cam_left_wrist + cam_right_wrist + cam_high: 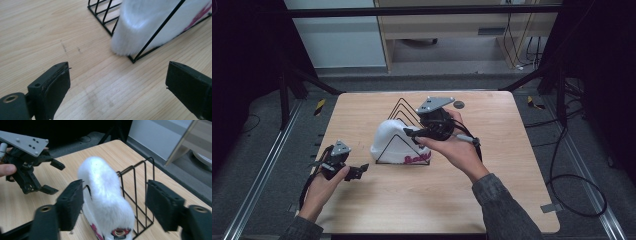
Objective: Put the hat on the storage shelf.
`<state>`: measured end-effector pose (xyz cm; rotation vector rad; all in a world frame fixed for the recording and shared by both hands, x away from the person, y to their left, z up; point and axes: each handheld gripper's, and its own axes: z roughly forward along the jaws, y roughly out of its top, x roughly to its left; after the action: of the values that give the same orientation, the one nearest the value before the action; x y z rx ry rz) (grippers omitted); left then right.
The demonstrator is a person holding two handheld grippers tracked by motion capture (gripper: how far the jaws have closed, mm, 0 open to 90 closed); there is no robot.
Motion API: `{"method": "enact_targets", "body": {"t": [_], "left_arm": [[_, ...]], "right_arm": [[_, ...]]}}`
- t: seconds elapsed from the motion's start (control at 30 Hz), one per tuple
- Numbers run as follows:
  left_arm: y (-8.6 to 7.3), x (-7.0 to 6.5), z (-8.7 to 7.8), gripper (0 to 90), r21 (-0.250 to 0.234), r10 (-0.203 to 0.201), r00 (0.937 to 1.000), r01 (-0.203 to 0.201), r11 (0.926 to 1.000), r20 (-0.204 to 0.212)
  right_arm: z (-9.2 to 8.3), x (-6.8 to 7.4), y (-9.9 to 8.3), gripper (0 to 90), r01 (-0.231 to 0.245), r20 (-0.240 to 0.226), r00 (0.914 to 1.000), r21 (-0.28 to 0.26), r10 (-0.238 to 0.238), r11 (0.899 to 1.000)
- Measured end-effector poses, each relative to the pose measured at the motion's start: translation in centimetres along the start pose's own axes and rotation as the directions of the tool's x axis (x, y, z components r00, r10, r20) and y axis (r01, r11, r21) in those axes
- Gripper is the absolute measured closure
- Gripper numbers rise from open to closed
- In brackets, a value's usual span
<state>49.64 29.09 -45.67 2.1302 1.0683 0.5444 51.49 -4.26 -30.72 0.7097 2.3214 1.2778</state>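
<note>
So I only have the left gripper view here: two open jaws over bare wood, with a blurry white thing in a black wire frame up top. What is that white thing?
Observer: A white cap standing in a black wire rack; the high view shows pink lettering low on its side.
Operator: Is the other gripper anywhere near it?
Observer: Yes. The right gripper is over the cap, its jaws open with the cap's crown between them and neither pad pressing on it.
Operator: And how far off is my gripper?
Observer: In the high view the left gripper sits left of the rack, apart from it, above the table.
</note>
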Motion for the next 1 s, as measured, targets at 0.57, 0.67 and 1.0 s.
{"method": "enact_targets", "body": {"t": [0.57, 0.67, 1.0], "left_arm": [[-3.0, 1.5, 1.1, 4.4, 0.01, -0.032, 0.9993, 0.032, 0.9994, -0.017], [-3.3, 1.6, 1.5, 4.4, 0.018, -0.046, 0.9989, 0.046, 0.9988, -0.008], [-4.2, 1.7, 2.2, 5.1, 0.019, -0.072, 0.9971, 0.072, 0.9972, -0.025]], "right_arm": [[-5.1, -2.7, -2.2, 7.3, -0.052, 0.157, 0.9859, -0.038, 0.057, 0.998], [-6.1, -3.5, -3.7, 6.7, -0.069, 0.178, 0.9812, -0.039, 0.075, 0.997], [-7.5, -5.0, -6.6, 8.1, -0.104, 0.217, 0.9706, -0.018, 0.105, 0.994]]}}
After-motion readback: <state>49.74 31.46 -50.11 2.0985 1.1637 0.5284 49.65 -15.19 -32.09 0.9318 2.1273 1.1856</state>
